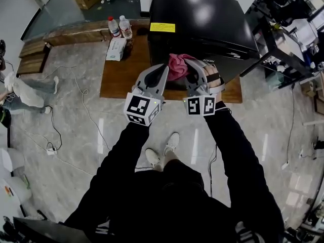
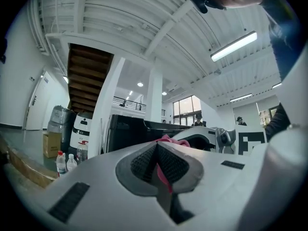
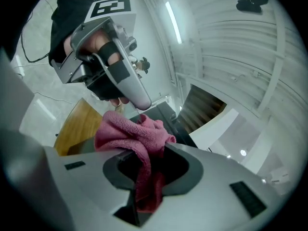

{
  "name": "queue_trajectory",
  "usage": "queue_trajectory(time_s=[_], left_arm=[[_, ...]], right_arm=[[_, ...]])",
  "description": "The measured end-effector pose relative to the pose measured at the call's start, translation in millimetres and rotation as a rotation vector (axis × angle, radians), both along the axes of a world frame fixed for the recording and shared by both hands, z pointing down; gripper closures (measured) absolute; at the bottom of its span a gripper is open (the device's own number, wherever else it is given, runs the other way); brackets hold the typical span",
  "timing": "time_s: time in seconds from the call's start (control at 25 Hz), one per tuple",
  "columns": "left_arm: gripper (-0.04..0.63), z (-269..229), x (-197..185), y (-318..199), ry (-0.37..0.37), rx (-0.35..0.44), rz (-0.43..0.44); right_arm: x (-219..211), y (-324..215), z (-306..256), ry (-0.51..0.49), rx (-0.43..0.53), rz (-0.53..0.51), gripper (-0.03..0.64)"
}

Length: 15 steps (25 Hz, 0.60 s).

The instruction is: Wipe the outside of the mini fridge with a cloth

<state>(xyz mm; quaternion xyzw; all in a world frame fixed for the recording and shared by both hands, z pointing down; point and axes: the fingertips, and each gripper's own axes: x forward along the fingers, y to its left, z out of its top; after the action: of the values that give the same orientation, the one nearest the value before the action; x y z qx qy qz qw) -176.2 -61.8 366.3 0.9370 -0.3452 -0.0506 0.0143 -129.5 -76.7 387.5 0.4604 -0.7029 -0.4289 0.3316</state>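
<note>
Head view: the room is a large workshop with a glossy grey marble floor (image 1: 76, 151), cables trailing across it at the left and cluttered benches at the right edge. The left gripper view adds white ceiling beams, strip lights and a dark wooden stair.

The black mini fridge (image 1: 202, 19) fills the upper centre. Its top is shiny and throws back the lights, and a yellow label (image 1: 162, 27) sits at its near left corner. It stands on a low wooden platform (image 1: 126, 75), which lifts it off the floor.

Just below the fridge's front edge, the left gripper (image 1: 163, 69) and right gripper (image 1: 191, 65) meet tip to tip. Both sets of jaws are pressed together on the pink cloth (image 1: 177, 67). The left pair pinches a thin fold, and the right pair clamps a thicker bunch that spills out past the pads. The cloth hangs between them against the fridge's upper front. Holding it from both sides probably serves to regrip or spread it into a pad before wiping, so the wiping looks barely begun.

Two water bottles (image 1: 120, 27) and a tissue pack (image 1: 116, 48) sit at the platform's upper left, clear of the work.
</note>
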Motion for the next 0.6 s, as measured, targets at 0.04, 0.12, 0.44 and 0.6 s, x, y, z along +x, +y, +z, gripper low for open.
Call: queue_trajectory(time_s=[0.04, 0.12, 0.44, 0.6], left_arm=[[0.591, 4.3, -0.3, -2.9, 0.005, -0.005, -0.006], [0.591, 15.1, -1.3, -6.6, 0.003, -0.017, -0.018], [0.591, 77.2, -4.4, -26.9, -0.034, -0.111, -0.048], [0.591, 120.5, -9.9, -28.2, -0.048, -0.183, -0.065]], right_arm=[[-0.2, -1.0, 6.4, 0.002, -0.001, -0.009, 0.526], [-1.0, -1.5, 20.6, -0.004, -0.005, -0.026, 0.526], [-6.1, -16.0, 88.1, -0.020, -0.074, -0.062, 0.526], [-9.3, -17.8, 138.3, -0.015, -0.149, -0.059, 0.526]])
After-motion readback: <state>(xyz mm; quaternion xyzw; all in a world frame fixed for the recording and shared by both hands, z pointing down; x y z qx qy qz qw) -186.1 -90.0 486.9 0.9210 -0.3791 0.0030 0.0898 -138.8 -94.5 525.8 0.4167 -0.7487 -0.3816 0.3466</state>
